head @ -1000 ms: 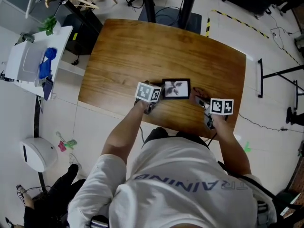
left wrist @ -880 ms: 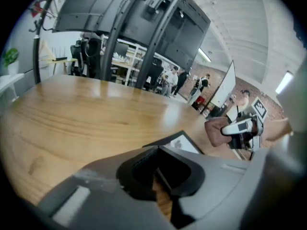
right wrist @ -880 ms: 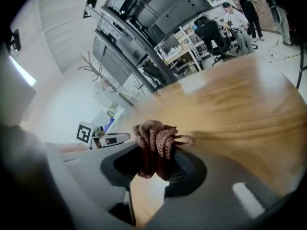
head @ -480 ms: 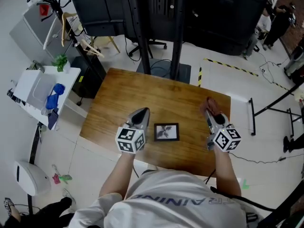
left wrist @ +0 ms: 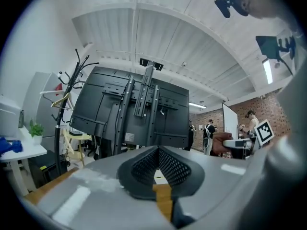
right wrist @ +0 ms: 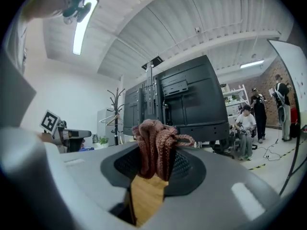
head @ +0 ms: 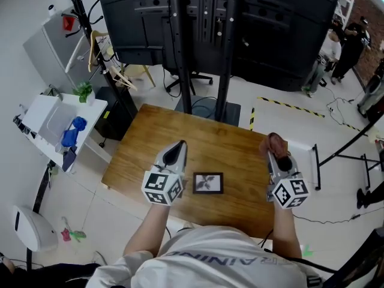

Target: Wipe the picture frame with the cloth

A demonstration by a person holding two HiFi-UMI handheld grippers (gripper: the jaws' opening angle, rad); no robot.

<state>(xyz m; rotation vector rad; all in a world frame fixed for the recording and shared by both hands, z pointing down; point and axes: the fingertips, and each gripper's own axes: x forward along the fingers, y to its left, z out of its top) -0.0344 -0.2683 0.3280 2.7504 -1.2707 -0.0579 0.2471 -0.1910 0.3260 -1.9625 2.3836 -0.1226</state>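
A small black picture frame [head: 208, 183] lies flat near the front of the wooden table [head: 204, 140]. Both grippers are raised above the table, one on each side of the frame. My left gripper [head: 177, 147] is to the frame's left, jaws shut with nothing between them [left wrist: 156, 158]. My right gripper [head: 275, 144] is to the frame's right, shut on a bunched reddish-brown knitted cloth [right wrist: 156, 145], which also shows at its tip in the head view as the cloth [head: 275, 140].
A large black screen stand [head: 204, 35] rises just behind the table. A white side table [head: 51, 122] with a blue object stands to the left, by a coat rack [head: 90, 23]. People [right wrist: 247, 123] sit and stand in the far room. Cables lie on the floor at right.
Both grippers have lifted off the frame and moved up and apart. The cloth stays in the right gripper. The head view has tilted up and shows more of the room.
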